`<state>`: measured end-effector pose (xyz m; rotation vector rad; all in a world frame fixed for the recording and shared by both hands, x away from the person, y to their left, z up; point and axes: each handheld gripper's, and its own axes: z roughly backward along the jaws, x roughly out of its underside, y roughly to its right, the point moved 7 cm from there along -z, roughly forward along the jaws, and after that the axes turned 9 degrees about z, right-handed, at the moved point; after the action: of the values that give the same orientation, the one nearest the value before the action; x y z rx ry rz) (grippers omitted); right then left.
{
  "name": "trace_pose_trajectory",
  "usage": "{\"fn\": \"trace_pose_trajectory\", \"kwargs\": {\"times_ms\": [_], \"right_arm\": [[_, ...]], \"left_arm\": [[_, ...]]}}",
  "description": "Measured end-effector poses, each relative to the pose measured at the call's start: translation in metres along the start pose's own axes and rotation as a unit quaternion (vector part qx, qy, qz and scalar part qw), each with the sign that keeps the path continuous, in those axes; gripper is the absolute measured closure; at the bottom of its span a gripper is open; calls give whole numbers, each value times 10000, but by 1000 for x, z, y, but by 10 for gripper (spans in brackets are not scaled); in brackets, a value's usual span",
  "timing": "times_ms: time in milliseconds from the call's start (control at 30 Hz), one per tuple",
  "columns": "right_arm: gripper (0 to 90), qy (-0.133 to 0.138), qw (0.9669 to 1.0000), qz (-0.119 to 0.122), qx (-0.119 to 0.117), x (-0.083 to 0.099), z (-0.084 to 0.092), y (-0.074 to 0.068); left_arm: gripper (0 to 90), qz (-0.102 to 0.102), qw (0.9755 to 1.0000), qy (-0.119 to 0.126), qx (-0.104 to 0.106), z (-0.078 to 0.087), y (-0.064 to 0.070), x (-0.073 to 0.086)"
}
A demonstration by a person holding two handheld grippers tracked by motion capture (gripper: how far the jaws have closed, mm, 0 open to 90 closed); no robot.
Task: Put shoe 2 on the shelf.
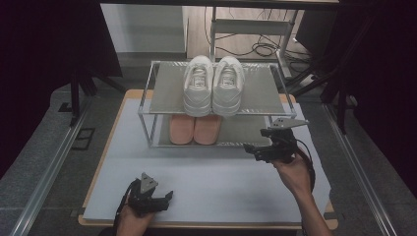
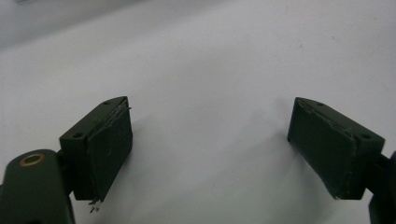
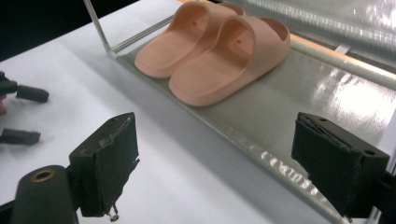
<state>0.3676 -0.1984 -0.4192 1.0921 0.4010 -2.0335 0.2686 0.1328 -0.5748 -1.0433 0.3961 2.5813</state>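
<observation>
A pair of white sneakers (image 1: 213,84) stands side by side on the top shelf of a metal shoe rack (image 1: 152,105). Two pink slides (image 1: 194,129) lie together on its lower shelf; in the right gripper view the pink slides (image 3: 219,46) sit ahead at the upper middle. My right gripper (image 1: 254,150) hovers in front of the rack's lower right part, open, nothing between its fingers (image 3: 109,163). My left gripper (image 1: 167,199) rests low over the white table near the front edge, open and empty, its fingers (image 2: 105,144) wide apart.
The white tabletop (image 1: 206,172) spreads between the rack and the front edge. Dark stands and cables crowd the floor behind and beside the table. A metal rail (image 1: 49,167) runs along the left side.
</observation>
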Motion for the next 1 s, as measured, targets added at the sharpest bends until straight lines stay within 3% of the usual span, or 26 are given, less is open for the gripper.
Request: {"fn": "trace_pose_trajectory", "kwargs": {"times_ms": [500,1000], "right_arm": [[110,-162,9996,-214,38,46,18,4],[113,-349,9985,-341,259,116,21,6]], "left_arm": [[140,28,10000,3,-4,0,0,0],[140,4,10000,-4,-14,0,0,1]]}}
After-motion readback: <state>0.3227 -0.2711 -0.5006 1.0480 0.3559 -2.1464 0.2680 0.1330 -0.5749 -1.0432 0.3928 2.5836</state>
